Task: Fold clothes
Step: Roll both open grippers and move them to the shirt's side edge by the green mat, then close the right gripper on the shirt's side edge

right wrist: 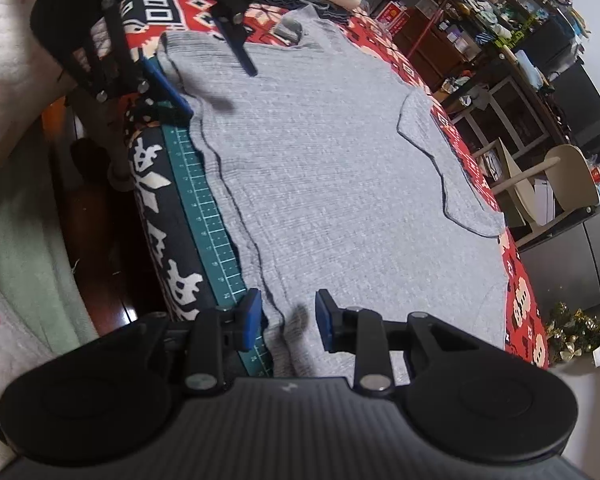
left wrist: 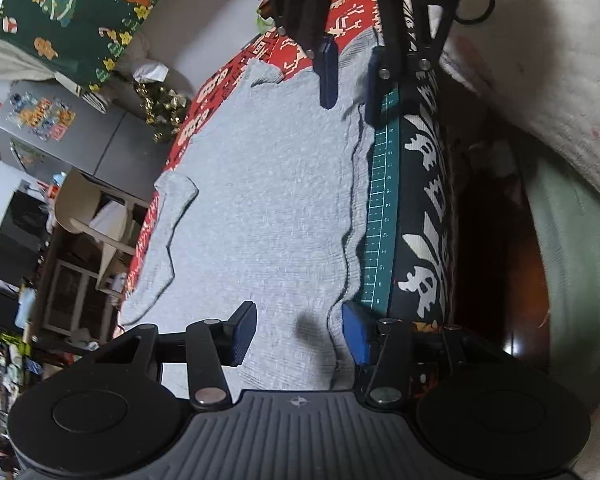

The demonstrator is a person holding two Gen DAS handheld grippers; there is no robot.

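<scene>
Nearest the left wrist camera, the left gripper (left wrist: 298,334) sits low over the near long edge of the bench (left wrist: 424,216). Its fingers (left wrist: 242,334) are spread, straddling the doubled hem of the grey T-shirt (left wrist: 260,200); the pads do not yet press on the cloth. The right gripper (right wrist: 288,320) is at the other end of that same edge, its fingers (right wrist: 252,314) also parted around a raised ripple of the hem, with cloth between them but no pinch that I can make out.

The shirt lies flat across the patterned cloth (left wrist: 204,96) that covers the bench, its bottom hem running along the green cutting mat (right wrist: 204,200) at the near edge, and one sleeve (right wrist: 432,148) is already turned in along the far edge.

The step in hand looks like taking hold of the hem at both corners. Next, both pairs of fingers probably need to close on both layers of fabric together, then lift evenly and carry the hem towards the far edge, so the fold lands square.
</scene>
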